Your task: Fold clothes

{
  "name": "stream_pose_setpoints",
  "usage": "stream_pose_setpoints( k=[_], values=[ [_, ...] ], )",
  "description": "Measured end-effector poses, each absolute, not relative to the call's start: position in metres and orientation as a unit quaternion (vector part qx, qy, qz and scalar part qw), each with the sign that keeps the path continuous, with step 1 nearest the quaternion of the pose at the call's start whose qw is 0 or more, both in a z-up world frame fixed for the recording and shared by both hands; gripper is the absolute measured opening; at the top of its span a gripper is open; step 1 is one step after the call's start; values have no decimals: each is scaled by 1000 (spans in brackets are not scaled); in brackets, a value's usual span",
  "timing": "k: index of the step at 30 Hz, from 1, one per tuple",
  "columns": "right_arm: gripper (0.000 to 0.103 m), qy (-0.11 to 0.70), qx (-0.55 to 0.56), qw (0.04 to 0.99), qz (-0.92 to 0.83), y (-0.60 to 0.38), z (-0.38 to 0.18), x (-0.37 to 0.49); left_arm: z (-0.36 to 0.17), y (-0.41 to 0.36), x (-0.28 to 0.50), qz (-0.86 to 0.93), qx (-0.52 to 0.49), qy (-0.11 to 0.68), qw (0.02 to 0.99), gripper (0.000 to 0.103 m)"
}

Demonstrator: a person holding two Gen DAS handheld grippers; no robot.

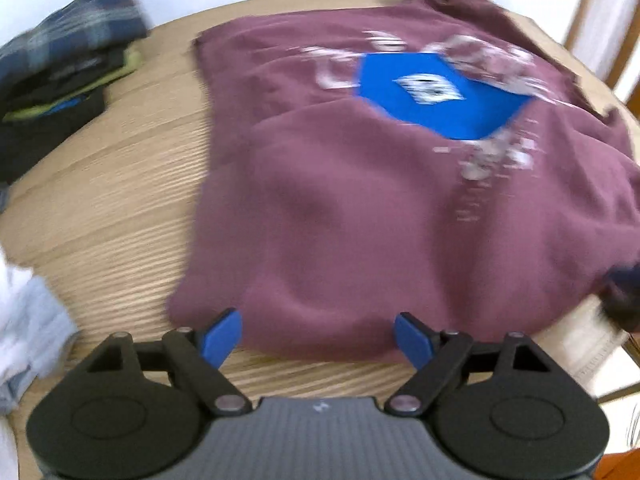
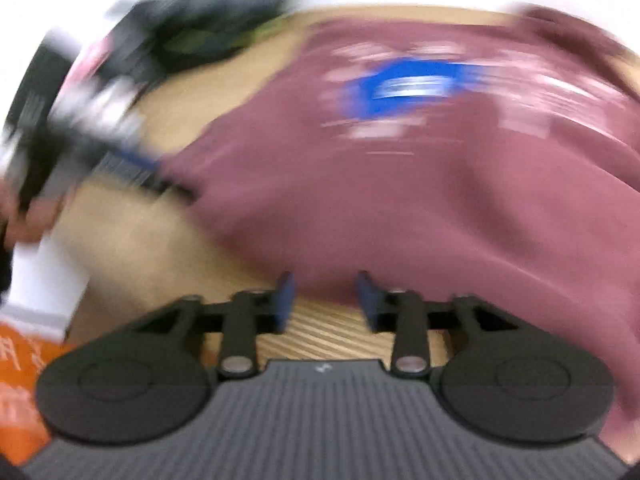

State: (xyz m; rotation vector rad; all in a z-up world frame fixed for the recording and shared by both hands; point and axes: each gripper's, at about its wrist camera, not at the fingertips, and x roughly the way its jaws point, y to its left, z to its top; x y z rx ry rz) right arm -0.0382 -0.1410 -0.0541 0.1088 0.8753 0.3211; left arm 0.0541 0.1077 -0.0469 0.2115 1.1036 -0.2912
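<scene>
Nearby, folded dark clothes [image 1: 68,60] and white cloth [image 1: 28,320] flank the maroon shirt [image 1: 360,208]; both tongs released.

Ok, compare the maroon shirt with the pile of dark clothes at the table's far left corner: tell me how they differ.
The maroon shirt lies spread out as one garment, one part folded over its middle; the dark pile is several folded pieces stacked. The shirt is one colour with a white print and a blue patch; the pile mixes navy plaid, black and lime green. The shirt covers far more of the wooden table. Both rest on that table.
</scene>
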Motion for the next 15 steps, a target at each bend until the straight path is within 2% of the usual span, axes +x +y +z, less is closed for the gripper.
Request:
stream_pose_setpoints(
  k=[2,5,8,15],
  values=[
    [60,400,97,908,77,-193,-47,-66,-44,85,51,-167,106,519,832,85],
    [62,360,123,924,-27,-256,-39,-107,-40,45,43,-227,109,517,818,85],
    [79,317,121,935,-100,-304,-50,-130,-40,-1,27,-309,112,515,792,85],
    [77,328,43,943,-49,-327,-98,-99,-60,-121,-18,-452,167,473,738,85]
  ],
)
